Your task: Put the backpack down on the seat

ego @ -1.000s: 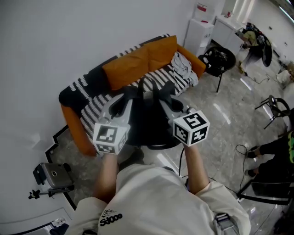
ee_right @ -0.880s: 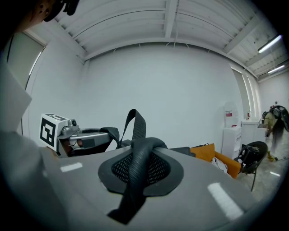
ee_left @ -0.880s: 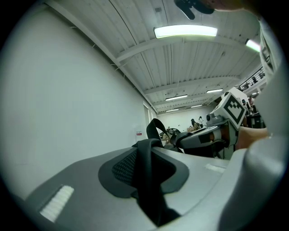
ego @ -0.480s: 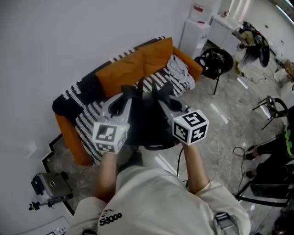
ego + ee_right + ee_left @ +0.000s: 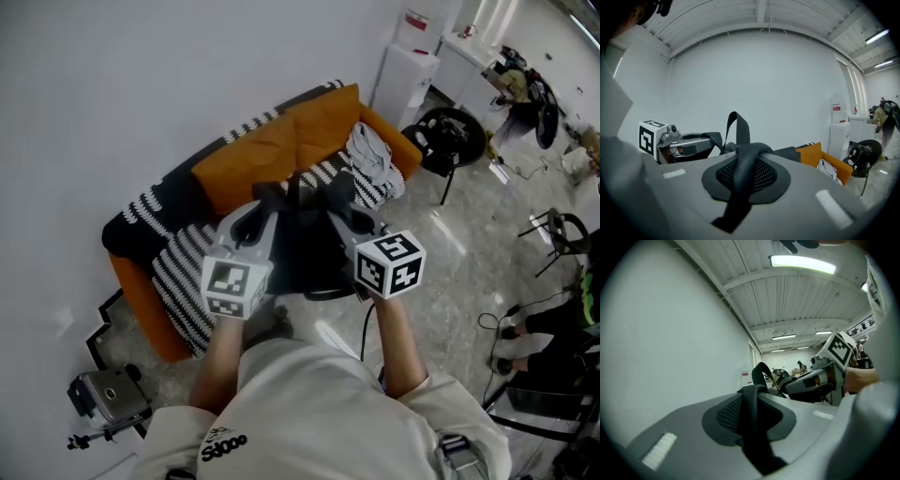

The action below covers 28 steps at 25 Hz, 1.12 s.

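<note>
Black backpack (image 5: 305, 251) hangs between both grippers, in front of the person, over the front edge of the sofa (image 5: 178, 277) seat in the head view. Can't tell if its bottom touches the seat. Left gripper (image 5: 751, 391) clenched on a black shoulder strap (image 5: 753, 427). The strap runs up through the pads and over their tips. Right gripper (image 5: 749, 152) clamped the same way on the other strap (image 5: 740, 180), which is pinched between the pads and folded over the tip. The bag body is below and between the fingers, and the top loop (image 5: 737, 123) stands up between the grippers. Orange cushion (image 5: 272, 155) sits behind the bag, and a grey garment (image 5: 367, 150) lies at the sofa's far end.
</note>
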Motion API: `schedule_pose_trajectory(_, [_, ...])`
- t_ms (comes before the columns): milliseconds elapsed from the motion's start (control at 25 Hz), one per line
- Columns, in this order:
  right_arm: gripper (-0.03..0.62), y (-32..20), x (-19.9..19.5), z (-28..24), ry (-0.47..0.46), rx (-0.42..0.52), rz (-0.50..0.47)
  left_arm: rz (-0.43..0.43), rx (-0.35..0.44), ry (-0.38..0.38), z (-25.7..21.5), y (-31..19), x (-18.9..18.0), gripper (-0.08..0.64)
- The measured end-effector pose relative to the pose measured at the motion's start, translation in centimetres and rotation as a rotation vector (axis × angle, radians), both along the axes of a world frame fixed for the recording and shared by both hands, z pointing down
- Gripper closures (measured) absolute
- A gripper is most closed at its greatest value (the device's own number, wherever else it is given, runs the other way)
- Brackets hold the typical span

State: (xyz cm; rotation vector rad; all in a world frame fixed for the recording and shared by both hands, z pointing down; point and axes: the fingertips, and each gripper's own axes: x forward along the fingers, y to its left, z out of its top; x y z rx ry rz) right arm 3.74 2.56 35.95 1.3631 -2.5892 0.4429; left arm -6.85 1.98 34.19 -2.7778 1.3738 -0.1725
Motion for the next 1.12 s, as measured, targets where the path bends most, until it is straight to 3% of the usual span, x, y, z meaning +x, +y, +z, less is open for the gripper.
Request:
schedule_pose_trajectory(600, [0.566,-15.1,0.8,0.7,0.010,-0.047,0.048,0.041,-0.057,0.006,0.6,-15.7,0.9,0.491])
schedule_pose_trajectory(1120, [0.566,-22.9,2.2,4.1,0.012,-0.108,0.104,0.097,-0.127,-0.022,4.2,-23.5,2.1,0.489])
